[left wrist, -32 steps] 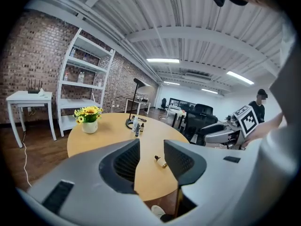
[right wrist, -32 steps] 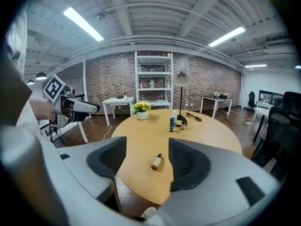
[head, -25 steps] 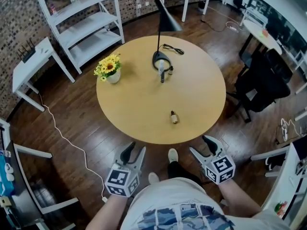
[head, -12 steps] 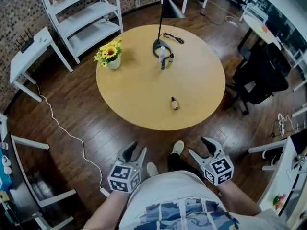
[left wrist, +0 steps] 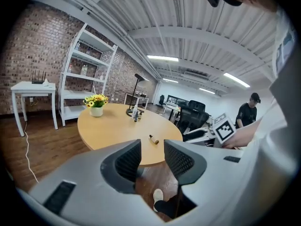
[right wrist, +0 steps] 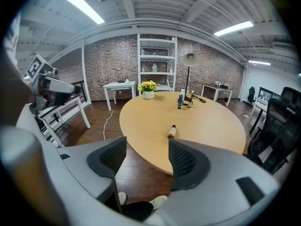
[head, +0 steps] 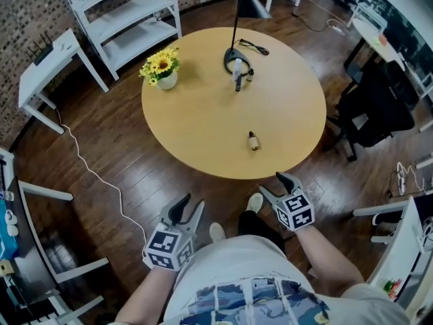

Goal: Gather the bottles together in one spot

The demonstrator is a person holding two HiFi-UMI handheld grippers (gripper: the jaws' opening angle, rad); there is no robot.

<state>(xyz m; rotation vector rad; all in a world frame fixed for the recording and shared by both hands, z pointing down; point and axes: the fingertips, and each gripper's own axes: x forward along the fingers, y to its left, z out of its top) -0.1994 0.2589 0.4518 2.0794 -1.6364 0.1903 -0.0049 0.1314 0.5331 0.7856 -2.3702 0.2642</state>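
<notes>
A small brown bottle (head: 254,141) lies on its side on the round wooden table (head: 196,120), toward the near right. A taller white bottle (head: 237,75) and a small dark one (head: 249,75) stand by the lamp base at the far side. My left gripper (head: 189,207) and right gripper (head: 272,185) hang over the floor in front of the table's near edge, both open and empty. In the left gripper view the lying bottle (left wrist: 153,139) shows beyond the open gripper (left wrist: 151,157). The right gripper view has it (right wrist: 172,132) just past that gripper (right wrist: 146,157).
A black lamp (head: 238,53) and a pot of yellow flowers (head: 161,66) stand on the table. A white shelf (head: 128,12) and white side table (head: 51,56) are at the left, a black office chair (head: 375,107) at the right. A white cable (head: 95,175) crosses the floor.
My right gripper has come closer to the table's near edge. The table sits higher in the head view. The left gripper has shifted only slightly. Both stay open.
</notes>
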